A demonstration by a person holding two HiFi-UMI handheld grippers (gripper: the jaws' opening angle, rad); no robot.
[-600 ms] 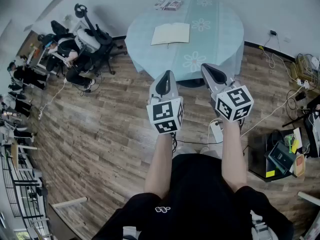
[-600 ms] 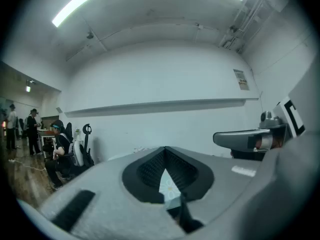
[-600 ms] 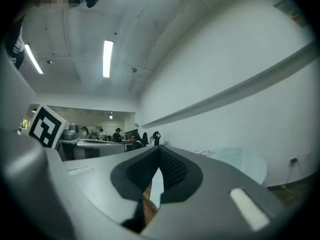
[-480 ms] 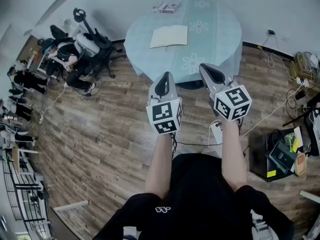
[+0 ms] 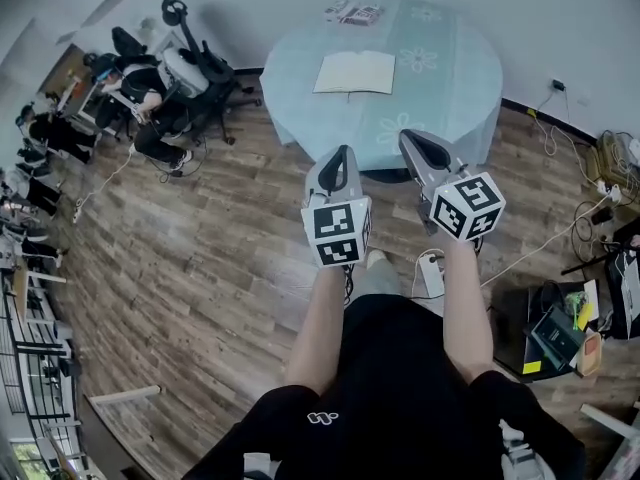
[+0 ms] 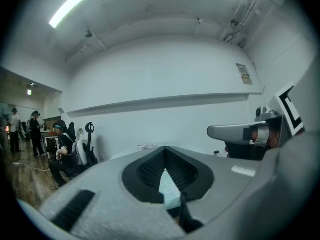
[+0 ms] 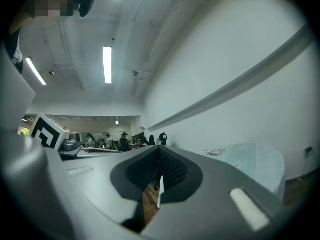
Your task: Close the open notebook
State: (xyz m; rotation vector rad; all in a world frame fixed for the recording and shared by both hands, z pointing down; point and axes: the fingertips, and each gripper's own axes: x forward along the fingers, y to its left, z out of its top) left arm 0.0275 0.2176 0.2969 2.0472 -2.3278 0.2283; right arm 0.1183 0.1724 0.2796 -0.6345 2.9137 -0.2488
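The open notebook [image 5: 354, 72] lies flat with pale pages up on the round table [image 5: 455, 88], which has a light blue flowered cloth. Both grippers are held out over the wooden floor, short of the table's near edge and well away from the notebook. In the head view my left gripper [image 5: 338, 158] is shut with nothing in it, and my right gripper [image 5: 416, 144] beside it also looks shut and empty. The left gripper view shows the left gripper [image 6: 165, 149] with pads meeting and blue cloth behind them. The right gripper view shows the right gripper [image 7: 159, 150] with jaws together and the table [image 7: 250, 159] off to the right.
Small booklets [image 5: 355, 12] lie at the table's far edge. People sit on office chairs [image 5: 160, 93] to the left. Cables and a power strip [image 5: 432, 270] lie on the floor to the right, near a black box of items [image 5: 560, 330]. A white wall stands behind the table.
The table and notebook have slid slightly right in the head view, and a shoe now shows below the grippers. Both grippers stay shut and held as before.
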